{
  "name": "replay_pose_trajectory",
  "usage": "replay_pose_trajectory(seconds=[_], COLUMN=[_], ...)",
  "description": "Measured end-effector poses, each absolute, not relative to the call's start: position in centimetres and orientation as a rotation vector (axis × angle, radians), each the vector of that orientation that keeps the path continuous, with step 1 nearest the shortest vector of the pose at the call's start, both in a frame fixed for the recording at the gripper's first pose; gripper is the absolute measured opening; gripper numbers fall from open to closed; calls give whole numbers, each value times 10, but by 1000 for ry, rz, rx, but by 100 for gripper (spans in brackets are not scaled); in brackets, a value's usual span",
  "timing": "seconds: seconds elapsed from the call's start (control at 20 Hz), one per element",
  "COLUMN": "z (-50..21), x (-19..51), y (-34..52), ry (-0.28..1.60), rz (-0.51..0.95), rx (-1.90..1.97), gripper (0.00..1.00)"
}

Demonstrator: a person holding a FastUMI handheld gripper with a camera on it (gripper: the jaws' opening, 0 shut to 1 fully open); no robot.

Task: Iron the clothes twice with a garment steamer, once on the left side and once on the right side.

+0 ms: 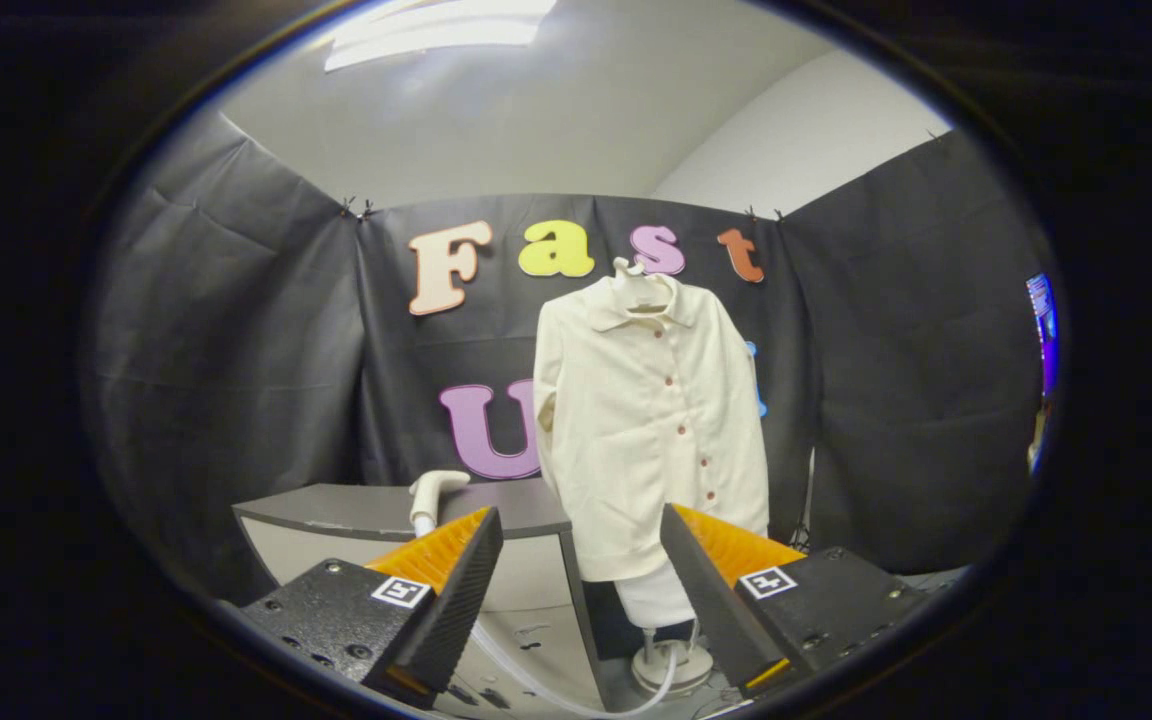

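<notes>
Tool (581,590) fingers spread, empty; beyond: one shirt (651,420), one steamer head (433,490).

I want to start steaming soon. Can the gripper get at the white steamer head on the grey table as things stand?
Probably yes: the gripper is open and holds nothing, and the white steamer head stands just beyond its left finger, with nothing between.

The gripper (581,590) is held level, facing forward, its two fingers (456,590) spread wide apart with nothing between them and touching nothing.
</notes>
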State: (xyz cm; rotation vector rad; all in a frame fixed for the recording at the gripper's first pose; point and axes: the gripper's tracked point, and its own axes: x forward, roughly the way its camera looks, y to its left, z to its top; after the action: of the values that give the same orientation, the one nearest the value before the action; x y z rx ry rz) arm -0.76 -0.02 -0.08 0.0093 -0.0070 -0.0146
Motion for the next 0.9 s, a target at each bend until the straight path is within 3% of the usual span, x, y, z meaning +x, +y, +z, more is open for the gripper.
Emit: replay_pose_trajectory(seconds=[0.9], z=[-8], x=[59], y=[61], ry=[59], rz=[93], rx=[-7], gripper=[96])
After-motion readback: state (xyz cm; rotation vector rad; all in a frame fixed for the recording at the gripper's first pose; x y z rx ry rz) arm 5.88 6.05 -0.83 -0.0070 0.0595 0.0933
